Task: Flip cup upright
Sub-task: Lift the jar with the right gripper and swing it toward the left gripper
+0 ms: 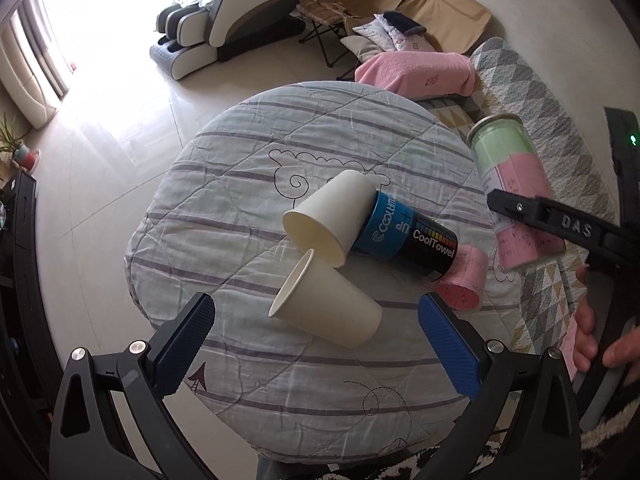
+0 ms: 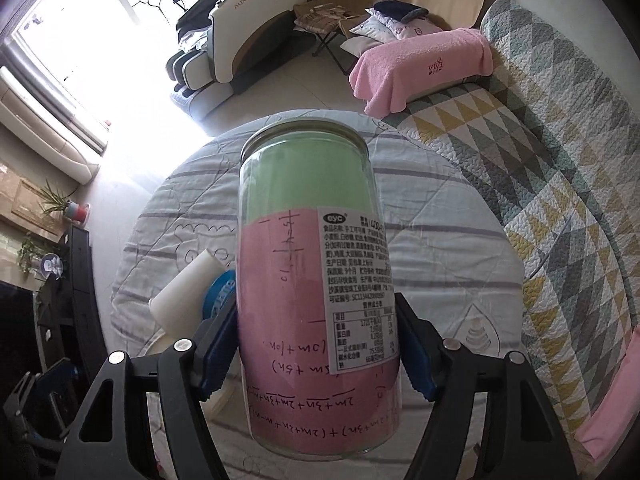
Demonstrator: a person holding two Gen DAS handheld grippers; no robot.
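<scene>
Two white paper cups lie on their sides on the round quilted table (image 1: pixel 248 152): a near cup (image 1: pixel 326 306) and a far cup (image 1: pixel 326 218) leaning on a black and blue CoolTowel can (image 1: pixel 412 240). My left gripper (image 1: pixel 316 334) is open, its fingers either side of the near cup and just short of it. My right gripper (image 2: pixel 316 340) is shut on a clear jar (image 2: pixel 314 280) with green and pink paper inside, held tilted above the table; the jar also shows in the left wrist view (image 1: pixel 516 188). The far cup (image 2: pixel 186 290) shows behind the jar.
A small pink paper roll (image 1: pixel 464 284) lies beside the can. A sofa with a triangle-patterned quilt (image 2: pixel 540 168) and a pink towel (image 2: pixel 424 68) stands to the right. A massage chair (image 1: pixel 224 16) stands on the tiled floor behind.
</scene>
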